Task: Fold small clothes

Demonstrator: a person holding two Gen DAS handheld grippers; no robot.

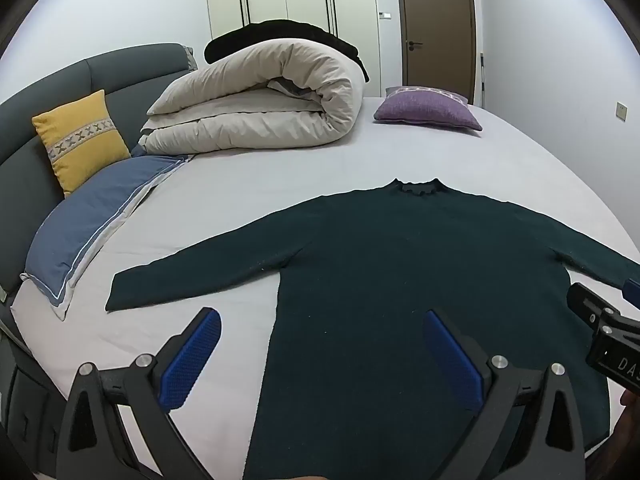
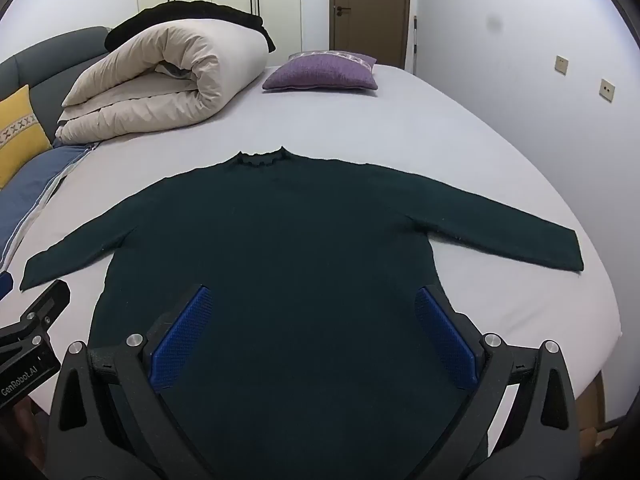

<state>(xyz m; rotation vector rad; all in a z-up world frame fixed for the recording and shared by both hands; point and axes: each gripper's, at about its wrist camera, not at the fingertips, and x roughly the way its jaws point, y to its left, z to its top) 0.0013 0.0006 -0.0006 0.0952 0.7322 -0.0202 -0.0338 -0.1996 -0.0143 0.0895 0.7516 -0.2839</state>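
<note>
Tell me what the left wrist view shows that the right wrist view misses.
Only the left wrist view shows the whole yellow cushion and most of the blue pillow; the sweater's right cuff is cut off there. Only the right wrist view shows that cuff and two wall sockets. Both show the dark green sweater flat on the bed, the rolled duvet, the purple cushion, the door, and open jaws holding nothing.

Each gripper [image 1: 320, 322] [image 2: 314, 300] is matte black plastic with blue textured pads [image 2: 182, 338], silver round bolts, and white lettering that seems to read "GenRobot.AI".
</note>
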